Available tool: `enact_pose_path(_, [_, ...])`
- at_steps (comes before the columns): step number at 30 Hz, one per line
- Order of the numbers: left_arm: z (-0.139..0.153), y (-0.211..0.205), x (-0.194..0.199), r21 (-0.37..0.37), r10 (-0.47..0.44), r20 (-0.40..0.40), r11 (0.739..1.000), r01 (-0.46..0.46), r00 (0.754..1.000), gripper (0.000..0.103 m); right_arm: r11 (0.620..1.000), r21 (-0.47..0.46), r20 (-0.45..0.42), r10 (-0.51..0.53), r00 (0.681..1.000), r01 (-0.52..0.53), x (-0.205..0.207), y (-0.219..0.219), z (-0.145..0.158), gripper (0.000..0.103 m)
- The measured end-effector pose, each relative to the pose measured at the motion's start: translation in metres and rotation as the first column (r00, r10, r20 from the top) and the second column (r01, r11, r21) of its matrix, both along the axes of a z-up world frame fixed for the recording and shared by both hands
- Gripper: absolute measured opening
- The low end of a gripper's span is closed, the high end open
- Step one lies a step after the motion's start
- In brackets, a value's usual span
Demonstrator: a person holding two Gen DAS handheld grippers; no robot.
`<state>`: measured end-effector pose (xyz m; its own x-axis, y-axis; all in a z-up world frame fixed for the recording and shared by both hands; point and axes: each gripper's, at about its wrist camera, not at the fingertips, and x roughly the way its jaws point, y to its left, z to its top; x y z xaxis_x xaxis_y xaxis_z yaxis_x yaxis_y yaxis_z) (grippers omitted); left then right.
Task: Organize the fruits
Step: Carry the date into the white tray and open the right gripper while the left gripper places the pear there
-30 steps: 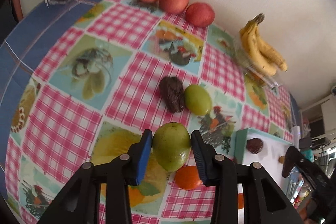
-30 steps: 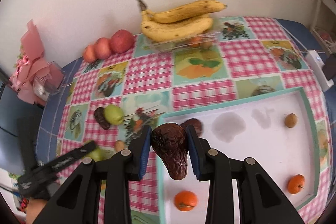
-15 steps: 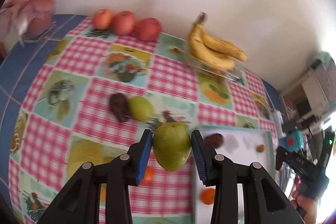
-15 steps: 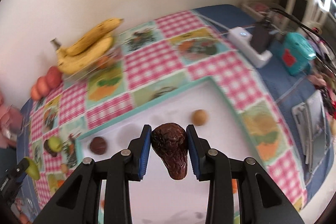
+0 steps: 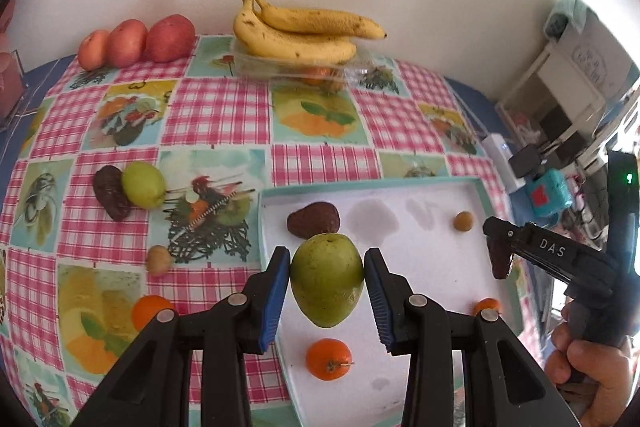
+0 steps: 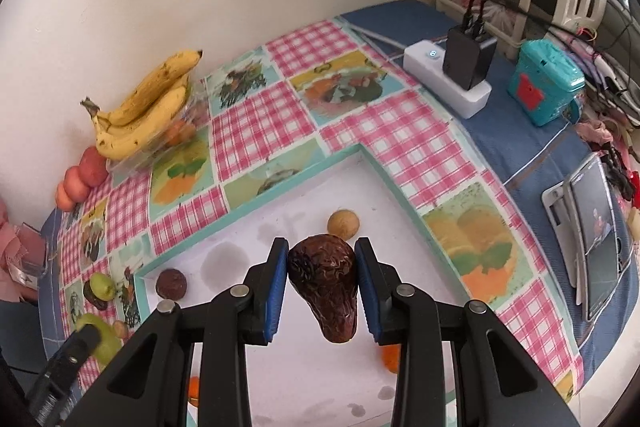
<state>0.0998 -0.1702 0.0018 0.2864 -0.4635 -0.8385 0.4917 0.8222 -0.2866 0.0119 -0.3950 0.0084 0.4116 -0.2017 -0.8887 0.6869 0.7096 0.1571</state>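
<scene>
My left gripper (image 5: 326,277) is shut on a green pear-shaped fruit (image 5: 326,291), held above the near left part of the white tray (image 5: 436,267). My right gripper (image 6: 323,279) is shut on a dark wrinkled fruit (image 6: 326,291) over the tray (image 6: 320,379), close to a small tan fruit (image 6: 343,224). In the left wrist view the right gripper (image 5: 500,255) hangs over the tray's right side. A dark fruit (image 5: 314,221) and two oranges (image 5: 328,359) lie in the tray. On the cloth are a green fruit (image 5: 143,185), a dark one (image 5: 110,193), a tan one (image 5: 158,259) and an orange (image 5: 150,311).
Bananas (image 5: 304,35) on a clear box and three red fruits (image 5: 132,43) stand along the wall. Right of the checked cloth are a white power strip with a black charger (image 6: 460,71), a teal box (image 6: 546,89) and a tablet (image 6: 596,239).
The left gripper carried the green fruit rightwards from over the cloth to over the tray. The right gripper took the dark fruit towards the tray's far right corner. Both views rolled.
</scene>
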Motion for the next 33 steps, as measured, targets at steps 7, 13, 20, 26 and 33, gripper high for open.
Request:
enact_pose_path(7, [-0.025, -0.015, -0.004, 0.047, -0.035, 0.003, 0.998, 0.034, 0.999, 0.041, 0.995, 0.087, -0.052, 0.043, 0.998, -0.039, 0.012, 0.005, -0.034, 0.035])
enact_pose_path(13, [-0.039, -0.02, -0.002, 0.076, -0.038, -0.017, 0.996, 0.039, 0.999, 0.041, 0.991, 0.129, -0.08, 0.051, 0.996, -0.04, 0.016, 0.008, -0.055, 0.035])
enact_pose_path(20, [-0.046, -0.022, -0.002, 0.097, -0.042, -0.029, 0.994, 0.045, 0.999, 0.041, 0.991, 0.133, -0.099, 0.049, 0.994, -0.036, 0.015, 0.01, -0.062, 0.035])
enact_pose_path(26, [-0.047, -0.023, -0.003, 0.108, -0.047, -0.027, 0.993, 0.05, 0.999, 0.041, 0.99, 0.136, -0.109, 0.047, 0.993, -0.032, 0.015, 0.009, -0.067, 0.035])
enact_pose_path(33, [-0.05, -0.025, -0.002, 0.125, -0.05, -0.027, 0.991, 0.053, 0.998, 0.041, 0.99, 0.137, -0.115, 0.051, 0.992, -0.035, 0.016, 0.009, -0.068, 0.035])
